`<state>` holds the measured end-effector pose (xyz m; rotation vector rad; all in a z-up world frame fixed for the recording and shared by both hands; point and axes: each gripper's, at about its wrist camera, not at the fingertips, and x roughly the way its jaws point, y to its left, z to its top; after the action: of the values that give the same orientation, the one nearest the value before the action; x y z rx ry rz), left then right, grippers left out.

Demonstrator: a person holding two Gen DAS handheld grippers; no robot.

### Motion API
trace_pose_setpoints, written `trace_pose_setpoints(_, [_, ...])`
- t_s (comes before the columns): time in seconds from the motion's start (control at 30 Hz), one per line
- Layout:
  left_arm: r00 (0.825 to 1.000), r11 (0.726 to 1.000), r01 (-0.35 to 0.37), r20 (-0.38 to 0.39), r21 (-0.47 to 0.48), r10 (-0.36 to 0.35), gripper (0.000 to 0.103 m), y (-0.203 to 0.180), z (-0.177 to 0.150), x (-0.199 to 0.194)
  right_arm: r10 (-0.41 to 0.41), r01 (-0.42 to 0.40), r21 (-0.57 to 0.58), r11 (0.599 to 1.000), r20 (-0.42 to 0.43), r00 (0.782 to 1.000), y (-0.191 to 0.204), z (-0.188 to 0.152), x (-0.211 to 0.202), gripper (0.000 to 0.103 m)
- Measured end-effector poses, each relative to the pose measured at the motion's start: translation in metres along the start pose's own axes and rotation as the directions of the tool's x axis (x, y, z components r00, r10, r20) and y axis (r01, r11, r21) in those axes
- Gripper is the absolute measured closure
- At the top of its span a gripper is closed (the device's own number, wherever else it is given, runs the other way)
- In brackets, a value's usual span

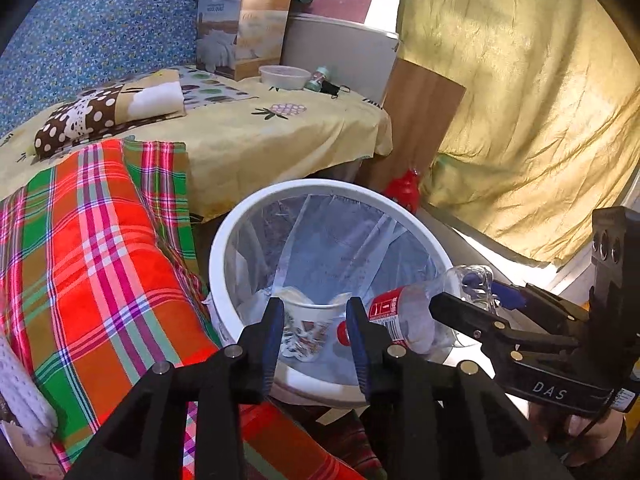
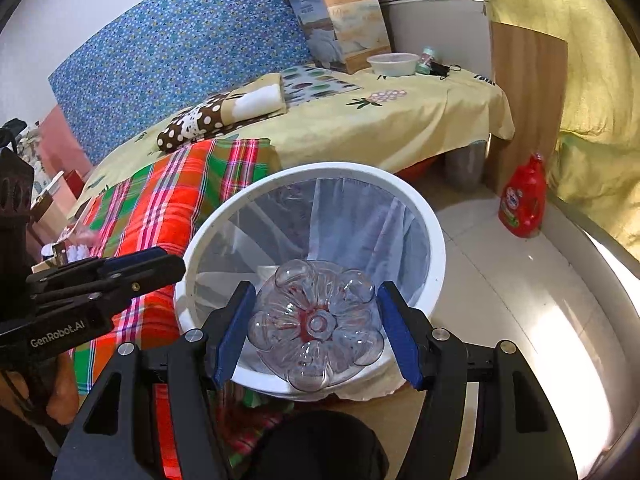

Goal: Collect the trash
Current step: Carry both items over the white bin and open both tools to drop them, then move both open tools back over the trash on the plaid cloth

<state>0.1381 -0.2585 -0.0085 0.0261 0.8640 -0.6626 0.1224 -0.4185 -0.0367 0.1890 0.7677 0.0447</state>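
ahead of the tool lay a bed (image 2: 420, 120) under a yellow sheet, with a plaid blanket (image 2: 160, 208) to its left. a white bowl (image 2: 393, 64) and a printed box (image 2: 344, 24) stood at the far end, and a red detergent bottle (image 2: 523, 196) stood on the floor to the right.

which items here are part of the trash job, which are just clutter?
In the job:
- white bin with its liner
- paper cup between the open fingers of the left gripper, over the bin
- clear plastic bottle between the jaws of the right gripper

Lying about:
- red detergent bottle
- plaid blanket
- quilt box
- white bowl
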Motion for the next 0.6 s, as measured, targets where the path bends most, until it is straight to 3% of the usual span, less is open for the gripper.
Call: trace_pose_setpoints(0.6, [0.998, 0.998, -0.017, 0.067, -0.053, 0.021, 0.071, 0.016, -0.017, -0.056, 0.0, 0.001, -0.035, 0.999, 0.041, 0.999, 0.015, 0.0, -0.013, 0.037])
